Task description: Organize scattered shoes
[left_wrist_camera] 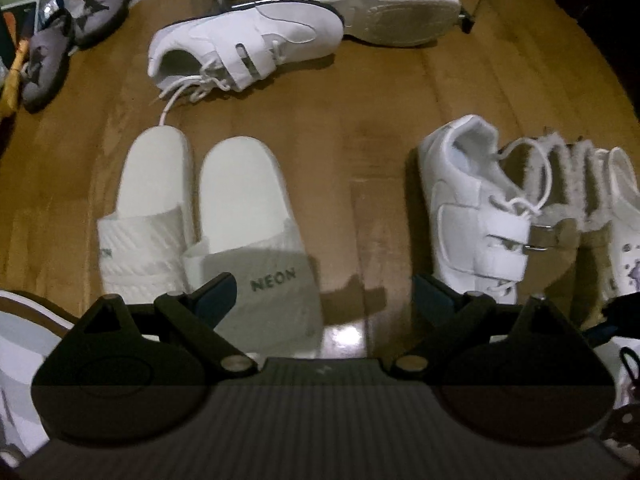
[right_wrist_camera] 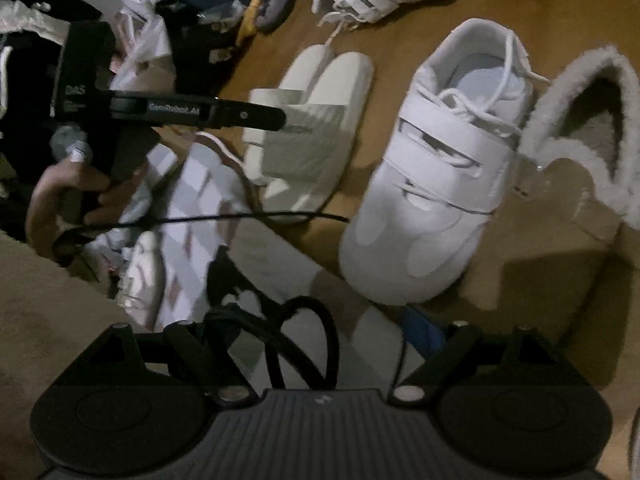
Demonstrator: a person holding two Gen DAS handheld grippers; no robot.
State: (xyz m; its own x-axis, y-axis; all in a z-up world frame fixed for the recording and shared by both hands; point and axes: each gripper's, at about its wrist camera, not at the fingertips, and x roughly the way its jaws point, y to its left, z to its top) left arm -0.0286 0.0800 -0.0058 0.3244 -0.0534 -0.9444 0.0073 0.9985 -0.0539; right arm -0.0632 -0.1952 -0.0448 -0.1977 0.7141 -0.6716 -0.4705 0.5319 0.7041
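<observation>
**Shoes all over a wood floor**

Left gripper (left_wrist_camera: 324, 292) hovering low with fingers spread wide, gripping nothing — white NEON slides (left_wrist_camera: 208, 224) paired up just beyond its left finger, a white strap sneaker (left_wrist_camera: 476, 208) near right touching a fuzzy-lined shoe (left_wrist_camera: 576, 184). Right gripper (right_wrist_camera: 316, 332) over a black-laced shoe (right_wrist_camera: 280, 280); clamped or loose, cannot tell. Far off: another white sneaker (left_wrist_camera: 244, 48) on its side, grey shoes (left_wrist_camera: 60, 48) far left.

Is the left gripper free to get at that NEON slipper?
Probably yes: the left gripper is open and empty, with the NEON slipper lying flat on the floor just ahead of its left finger, nothing between them.
</observation>
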